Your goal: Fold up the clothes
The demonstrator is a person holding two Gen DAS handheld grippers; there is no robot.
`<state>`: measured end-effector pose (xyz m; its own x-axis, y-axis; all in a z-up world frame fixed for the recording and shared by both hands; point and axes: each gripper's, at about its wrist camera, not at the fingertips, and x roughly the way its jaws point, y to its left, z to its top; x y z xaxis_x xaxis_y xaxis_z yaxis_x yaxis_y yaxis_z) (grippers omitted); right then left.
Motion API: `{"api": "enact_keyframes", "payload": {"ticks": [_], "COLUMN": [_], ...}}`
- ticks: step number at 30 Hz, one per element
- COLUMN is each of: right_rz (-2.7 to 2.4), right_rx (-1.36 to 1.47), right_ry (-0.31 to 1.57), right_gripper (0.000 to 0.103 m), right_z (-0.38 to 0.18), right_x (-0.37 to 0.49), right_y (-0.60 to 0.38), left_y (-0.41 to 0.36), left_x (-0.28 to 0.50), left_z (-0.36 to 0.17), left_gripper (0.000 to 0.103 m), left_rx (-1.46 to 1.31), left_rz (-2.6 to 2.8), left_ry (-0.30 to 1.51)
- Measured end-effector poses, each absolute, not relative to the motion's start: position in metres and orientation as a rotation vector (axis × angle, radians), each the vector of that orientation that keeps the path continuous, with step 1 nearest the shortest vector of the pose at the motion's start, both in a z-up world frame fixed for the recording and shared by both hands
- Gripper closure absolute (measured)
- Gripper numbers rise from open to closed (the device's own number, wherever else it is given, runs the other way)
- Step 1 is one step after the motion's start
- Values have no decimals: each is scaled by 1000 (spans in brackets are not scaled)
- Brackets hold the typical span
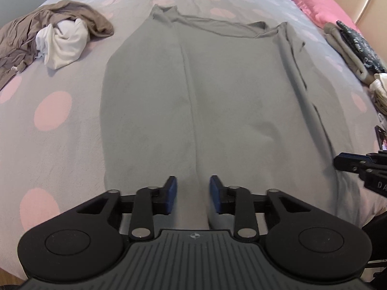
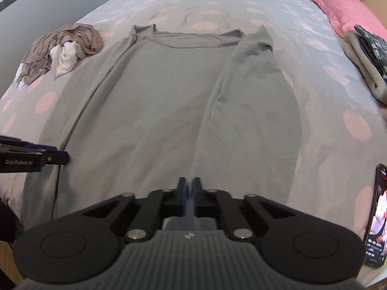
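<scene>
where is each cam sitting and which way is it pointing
Left wrist: on the left gripper, jaws open, angled down along the grey shirt; the right gripper pokes in at right.
Right wrist: on the right gripper, shut on the shirt's fabric, same downward view; the left gripper enters at left.
Shared: the shirt, clothes pile, pink pillow, dotted bedspread.

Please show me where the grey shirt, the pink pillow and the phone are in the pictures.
grey shirt (image 2: pixel 169 101): right wrist view, on the flat middle of its body.
pink pillow (image 2: pixel 343 7): right wrist view, on its top surface.
phone (image 2: pixel 378 217): right wrist view, on its lit screen.
</scene>
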<state>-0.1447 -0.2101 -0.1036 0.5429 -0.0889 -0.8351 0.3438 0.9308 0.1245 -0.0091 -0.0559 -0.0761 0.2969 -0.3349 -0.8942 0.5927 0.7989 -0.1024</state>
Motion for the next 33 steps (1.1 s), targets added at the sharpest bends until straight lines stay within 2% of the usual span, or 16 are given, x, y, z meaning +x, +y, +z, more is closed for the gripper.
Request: {"api": "enact_keyframes", "payload": {"ticks": [2, 5, 9, 10, 12, 13, 14, 15, 16, 18, 19, 33], "right_rz": [-273, -289, -268, -261, -252, -254, -264, -274, -281, -286, -287, -458], "right_rx": [313, 305, 299, 301, 298, 294, 285, 274, 280, 327, 349, 456], "right_ry": [965, 974, 976, 973, 978, 983, 991, 1000, 1004, 999, 994, 922], "right_gripper": [100, 100, 86, 80, 79, 79, 83, 95, 96, 97, 97, 100], "right_z": [-103, -104, -105, -105, -106, -107, -109, -110, -111, -110, -108, -57], "right_x": [-145, -145, -144, -144, -143, -143, -142, -142, -143, -145, -146, -151], "right_y": [-215, -216, -212, -211, -209, -208, -208, -208, -210, -217, -220, -280], "left_y": [-52, -50, -50, -51, -53, -53, -55, -55, -56, -54, -52, 0], "left_x": [-6, -4, -1, -2, -4, -4, -5, -5, -4, -1, 1, 67], "left_z": [-74, -71, -74, -74, -74, -74, -75, -75, -76, -77, -76, -2], "left_gripper": [95, 99, 99, 98, 88, 86, 86, 86, 87, 100, 102, 103], "left_rx": [249, 266, 258, 260, 265, 265, 271, 279, 289, 286, 277, -4], "left_rz": [-622, -585, -578, -580, -588, -595, -596, -593, -584, -564, -556, -361], "left_ry": [1109, 1093, 1111, 1107, 1099, 1094, 1092, 1092, 1095, 1103, 1106, 988]}}
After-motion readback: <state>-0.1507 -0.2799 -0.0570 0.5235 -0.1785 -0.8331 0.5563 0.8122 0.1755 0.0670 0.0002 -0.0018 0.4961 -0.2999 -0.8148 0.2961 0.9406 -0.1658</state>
